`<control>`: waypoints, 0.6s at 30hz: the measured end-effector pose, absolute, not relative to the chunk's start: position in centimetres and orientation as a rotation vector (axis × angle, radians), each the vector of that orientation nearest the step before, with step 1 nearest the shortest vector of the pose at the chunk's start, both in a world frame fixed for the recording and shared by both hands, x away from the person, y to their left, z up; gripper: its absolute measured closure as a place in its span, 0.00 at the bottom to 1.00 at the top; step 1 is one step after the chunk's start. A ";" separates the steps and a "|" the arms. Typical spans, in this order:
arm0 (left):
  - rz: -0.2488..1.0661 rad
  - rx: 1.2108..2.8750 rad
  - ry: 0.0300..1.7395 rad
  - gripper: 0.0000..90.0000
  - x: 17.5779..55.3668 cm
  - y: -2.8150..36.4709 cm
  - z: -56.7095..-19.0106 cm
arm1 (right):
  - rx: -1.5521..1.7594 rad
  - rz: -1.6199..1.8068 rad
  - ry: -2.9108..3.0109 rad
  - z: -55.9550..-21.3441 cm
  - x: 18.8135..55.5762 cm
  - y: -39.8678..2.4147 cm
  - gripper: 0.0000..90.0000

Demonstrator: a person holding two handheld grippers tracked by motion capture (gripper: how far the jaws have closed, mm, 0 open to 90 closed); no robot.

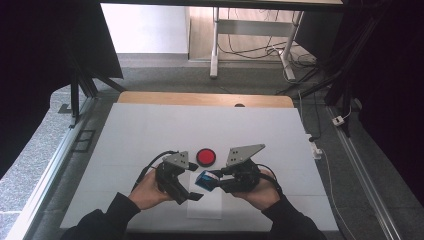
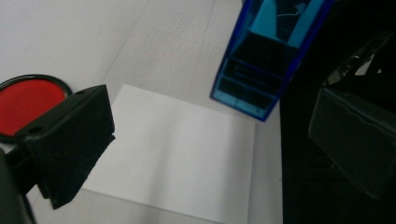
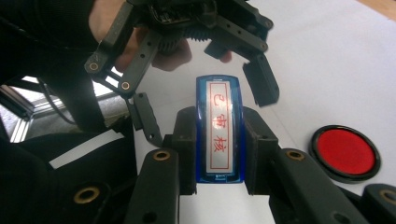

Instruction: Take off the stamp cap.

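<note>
The blue stamp (image 3: 219, 130) is clamped by the right gripper (image 3: 219, 154) across its flat sides; it is judged light, rigid, slippery plastic; the left gripper (image 1: 191, 189) is held open, empty.

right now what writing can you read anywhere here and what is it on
"已审核": three red characters in a red frame on the white label of the blue plastic stamp, which is clamped between the jaws of the right gripper.
The round red ink pad in its black rim carries no text.
The white paper sheet on the table is blank.
No other writing can be seen.
</note>
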State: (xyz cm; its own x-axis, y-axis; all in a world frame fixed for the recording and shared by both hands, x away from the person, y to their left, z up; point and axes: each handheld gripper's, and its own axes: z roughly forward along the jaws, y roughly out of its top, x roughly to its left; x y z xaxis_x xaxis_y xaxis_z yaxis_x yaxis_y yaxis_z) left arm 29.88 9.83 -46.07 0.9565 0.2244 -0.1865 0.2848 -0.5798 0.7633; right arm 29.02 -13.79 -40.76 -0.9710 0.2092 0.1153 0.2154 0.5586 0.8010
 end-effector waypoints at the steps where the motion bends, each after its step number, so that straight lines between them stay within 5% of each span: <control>1: -0.104 2.206 0.339 0.01 29.8 9.7 -46.3 | -0.366 -1.424 -2.761 -40.8 29.0 -13.8 0.79; 5: -0.109 2.203 0.310 0.06 29.7 9.7 -46.5 | -0.336 -1.407 -2.747 -40.9 28.8 -13.7 0.79; 18: -0.173 2.176 0.160 0.51 29.2 9.8 -46.7 | -0.269 -1.378 -2.727 -40.9 28.5 -13.4 0.79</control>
State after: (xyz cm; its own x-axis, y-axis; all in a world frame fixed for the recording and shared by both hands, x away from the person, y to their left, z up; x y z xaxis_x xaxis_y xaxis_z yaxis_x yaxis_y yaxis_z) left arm 29.24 9.85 -46.70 0.9817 0.0506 -0.1835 0.1792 -0.5709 0.8012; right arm 28.50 -13.43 -40.86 -0.9819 0.1223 0.1447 0.1891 0.5818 0.7911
